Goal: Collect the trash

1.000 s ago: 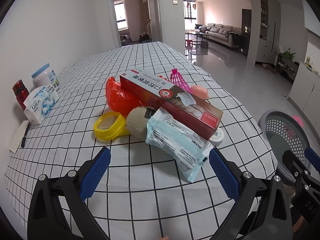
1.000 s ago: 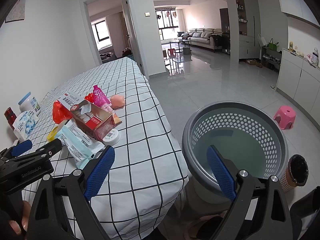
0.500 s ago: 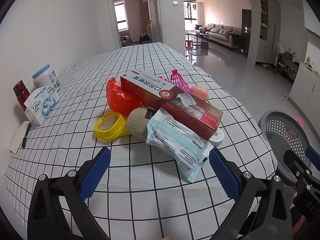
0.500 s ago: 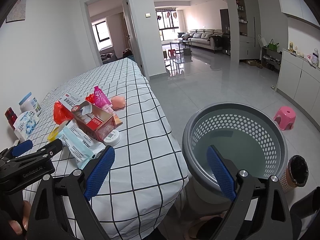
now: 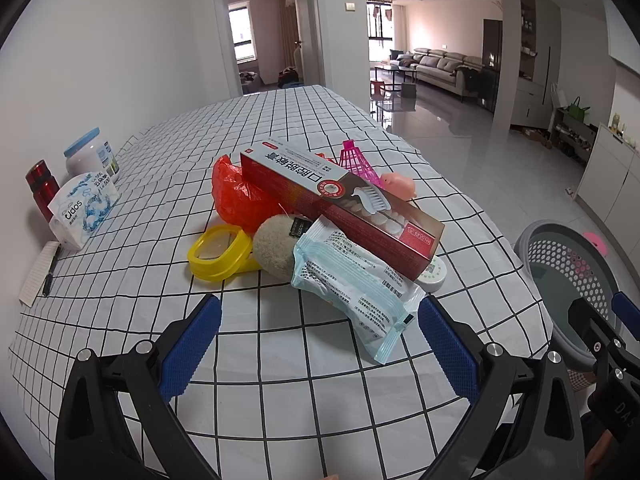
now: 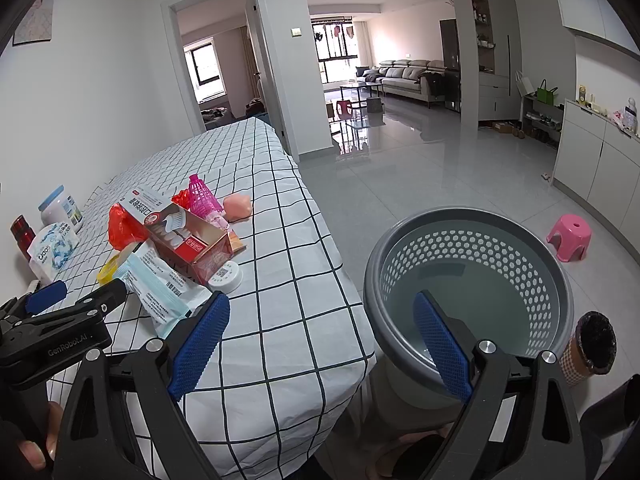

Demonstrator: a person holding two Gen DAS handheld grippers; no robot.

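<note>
1. Nearest, the left gripper (image 5: 318, 334) hovers over the checked tablecloth (image 5: 280, 392), jaws spread wide, gripping nothing.
2. Off the table edge, the right gripper (image 6: 320, 334) hangs with jaws equally wide and nothing between them, its right finger in front of the grey perforated basket (image 6: 556, 280) on the floor.
3. Just beyond the left fingertips lies a pale blue wipes packet (image 5: 352, 288), its far end touching a beige ball (image 5: 276, 246) and tucked under a red toothpaste box (image 5: 340, 200).
4. Beside the ball sits a yellow ring (image 5: 218, 252); behind it, an orange bag (image 5: 240, 196).
5. Farther back stand a pink shuttlecock (image 5: 354, 160) and a pink lump (image 5: 398, 185).
</note>
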